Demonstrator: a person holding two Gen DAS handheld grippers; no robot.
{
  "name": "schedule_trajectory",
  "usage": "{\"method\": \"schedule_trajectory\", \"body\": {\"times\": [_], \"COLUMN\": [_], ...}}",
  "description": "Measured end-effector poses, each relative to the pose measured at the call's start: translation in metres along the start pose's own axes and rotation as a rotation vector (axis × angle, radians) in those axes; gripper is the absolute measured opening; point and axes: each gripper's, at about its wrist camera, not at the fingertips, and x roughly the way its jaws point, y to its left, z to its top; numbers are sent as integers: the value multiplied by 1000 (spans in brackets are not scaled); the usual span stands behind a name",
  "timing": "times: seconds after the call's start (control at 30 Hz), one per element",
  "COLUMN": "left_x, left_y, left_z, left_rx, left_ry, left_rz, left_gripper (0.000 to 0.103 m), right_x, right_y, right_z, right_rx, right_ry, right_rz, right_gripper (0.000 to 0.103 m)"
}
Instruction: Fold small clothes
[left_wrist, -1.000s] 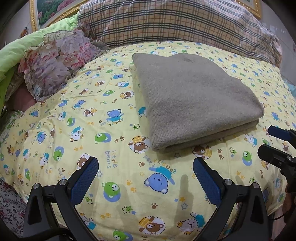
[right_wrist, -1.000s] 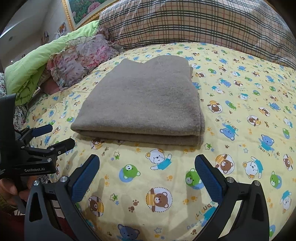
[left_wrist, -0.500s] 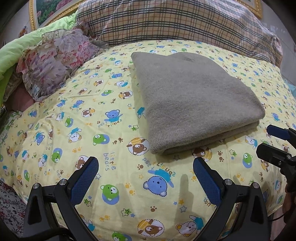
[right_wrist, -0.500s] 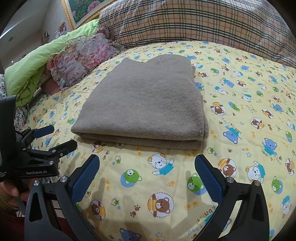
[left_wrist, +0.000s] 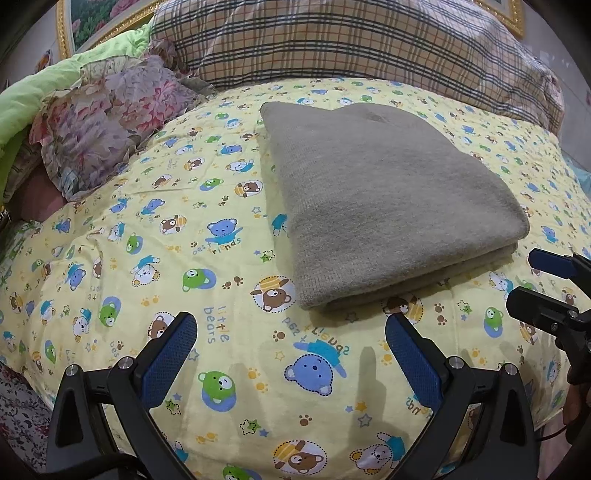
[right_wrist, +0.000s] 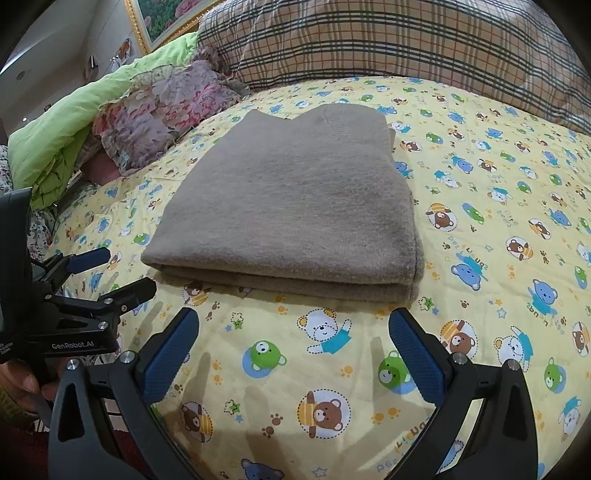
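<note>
Two grippers hang over the near part of the bed, and both have the jaws spread wide with nothing between them. The left gripper (left_wrist: 290, 341) and the right gripper (right_wrist: 293, 338) stay just in front of the folded brown garment (left_wrist: 384, 206), not touching it. This garment lies flat on the yellow bear-print sheet (left_wrist: 155, 236), its thick folded edge toward the grippers. Bare sheet runs free on its left and right sides. Behind it lies a plaid pillow (left_wrist: 332, 40), and a floral cloth (left_wrist: 96, 129) with a green blanket (right_wrist: 74, 114) fills the far left corner.
</note>
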Motion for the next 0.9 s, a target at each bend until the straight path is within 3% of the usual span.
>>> {"method": "schedule_trajectory", "body": {"times": [0.9], "left_x": [-4], "left_y": [-4], "left_z": [0], "left_rx": [8], "left_ry": [-3], "left_rz": [-7], "left_gripper": [102], "right_x": [0], "right_y": [4], "right_z": [3], "right_rx": [-4], "right_ry": [1], "right_rz": [8], "right_gripper": [102]}}
